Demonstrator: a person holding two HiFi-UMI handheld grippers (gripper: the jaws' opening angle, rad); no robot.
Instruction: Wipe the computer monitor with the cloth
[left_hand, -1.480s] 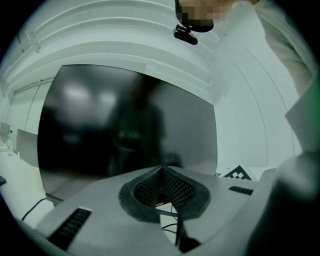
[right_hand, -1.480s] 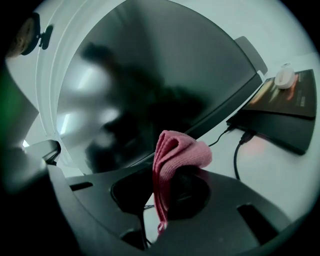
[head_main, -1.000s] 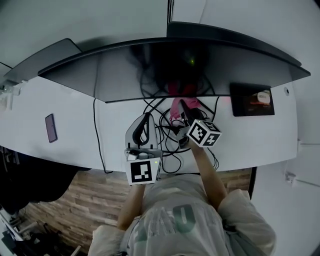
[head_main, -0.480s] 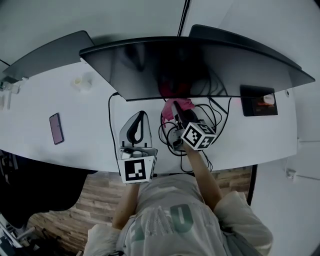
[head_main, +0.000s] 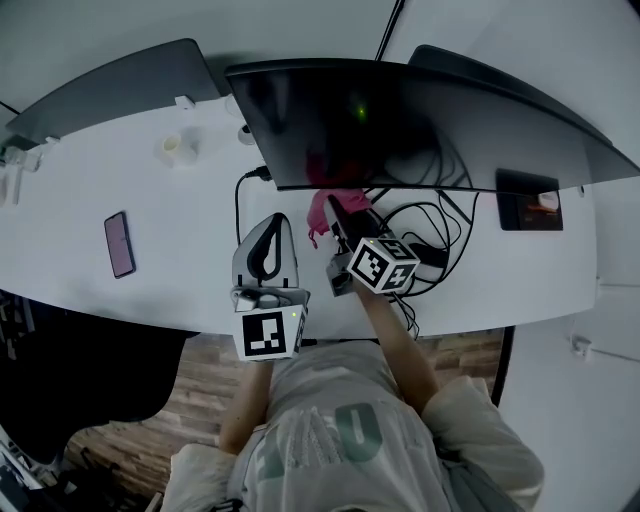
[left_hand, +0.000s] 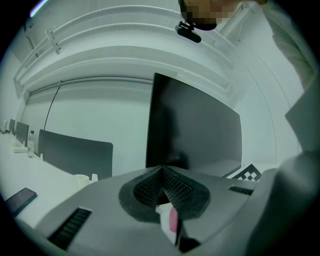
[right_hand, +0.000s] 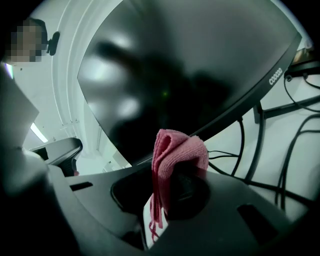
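Right gripper (right_hand: 169, 172): fingers clenched on pink cloth (right_hand: 179, 149), near lower edge of monitor (head_main: 420, 125) | Left gripper (left_hand: 162, 174): fingers pressed together, nothing between, above desk (head_main: 150, 285), left of cloth.

Monitor (head_main: 420, 130) stands just ahead of the right claw (head_main: 340, 212), with the cloth (head_main: 320, 215) pinched in it. Cables (head_main: 445, 225) lie right, the left claw (head_main: 278, 225) just left, and the phone (head_main: 119, 243) far left on the desk (head_main: 180, 200).

One monitor (head_main: 400, 130), one cloth (head_main: 319, 214), one phone (head_main: 119, 243), two tongs: left tongs (head_main: 279, 222), right tongs (head_main: 338, 208)
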